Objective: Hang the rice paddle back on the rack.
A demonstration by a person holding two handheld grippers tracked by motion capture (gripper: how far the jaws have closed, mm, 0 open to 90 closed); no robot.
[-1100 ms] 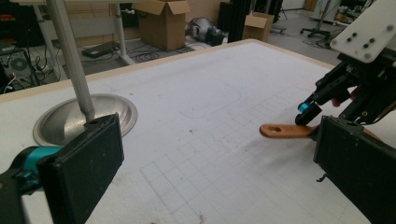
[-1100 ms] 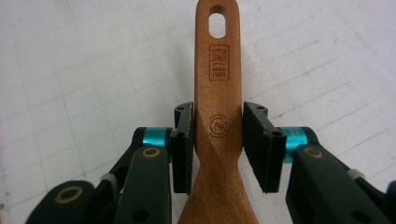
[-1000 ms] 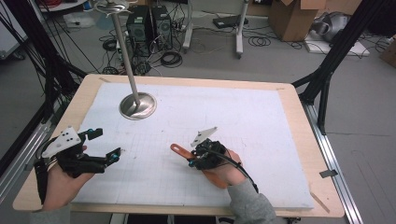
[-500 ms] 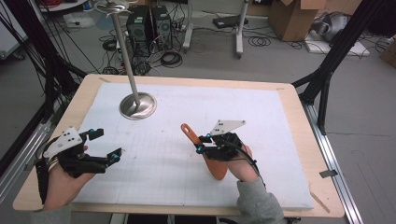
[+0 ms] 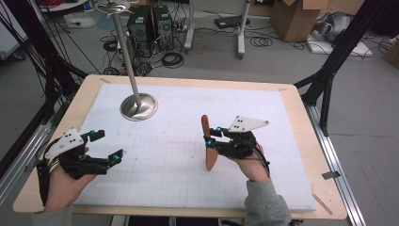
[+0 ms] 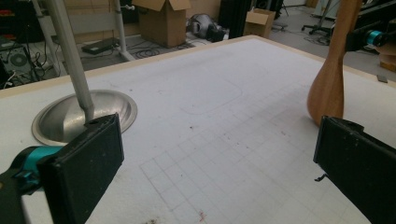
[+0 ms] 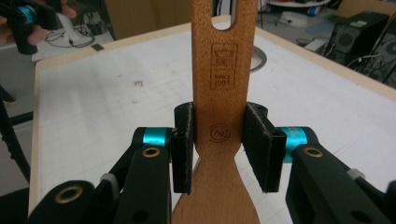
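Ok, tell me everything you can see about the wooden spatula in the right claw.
The wooden spatula is reddish-brown wood with a flat, straight handle, a slotted hole near the handle's end and burned-in stamps on its face. It widens into a rounded blade. The right claw clamps the handle's edges just above the blade. It stands nearly upright, blade down at the white mat, handle up; whether the blade touches the mat is unclear.
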